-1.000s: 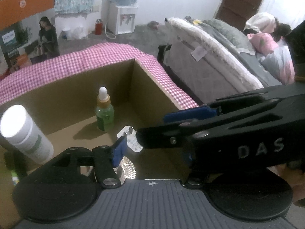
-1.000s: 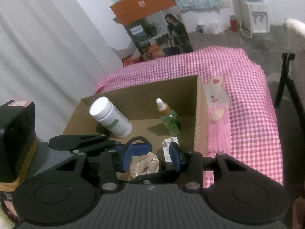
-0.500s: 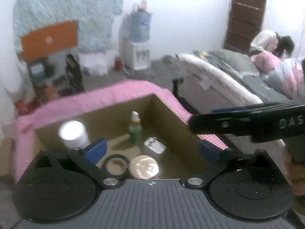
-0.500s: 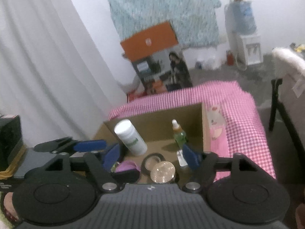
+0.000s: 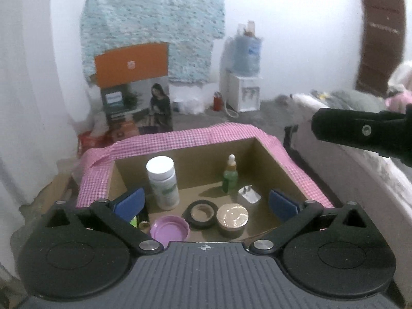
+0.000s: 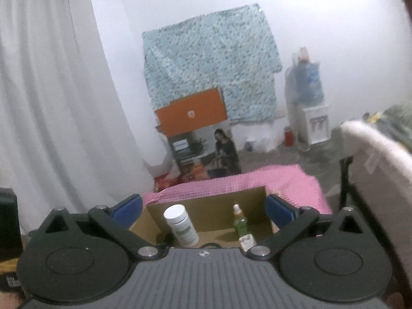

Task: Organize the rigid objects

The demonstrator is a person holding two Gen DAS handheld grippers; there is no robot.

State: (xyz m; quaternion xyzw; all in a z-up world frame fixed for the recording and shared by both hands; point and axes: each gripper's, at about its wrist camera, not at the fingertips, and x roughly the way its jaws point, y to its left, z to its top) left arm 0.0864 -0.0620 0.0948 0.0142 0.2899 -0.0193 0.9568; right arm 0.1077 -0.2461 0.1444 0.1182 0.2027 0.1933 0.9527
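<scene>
A cardboard box [image 5: 200, 159] [image 6: 213, 198] sits in front of and below both grippers. It holds a white bottle [image 5: 162, 180] [image 6: 181, 225], a green dropper bottle [image 5: 230, 177] [image 6: 239, 222], a white plug adapter [image 5: 249, 194] [image 6: 246, 242], a black ring [image 5: 202, 212], a gold-lidded jar [image 5: 232, 217] and a purple lid [image 5: 170, 229]. My left gripper [image 5: 206, 203] is open and holds nothing. The jaws of my right gripper [image 6: 203, 206] are opening, with nothing between them; its black finger [image 5: 360, 131] shows at the right of the left wrist view.
A pink checked cloth [image 5: 180, 136] lies around the box. Behind it stand a printed carton [image 5: 136, 97] and a water dispenser [image 5: 243, 87]. A bed [image 5: 360, 170] lies to the right. A white curtain [image 6: 51, 103] and a black box [image 6: 7, 221] are on the left.
Both grippers have pulled back and risen away from the box, and their jaws have spread wide. The views tilted up toward the wall. The right gripper's finger drew aside to the right.
</scene>
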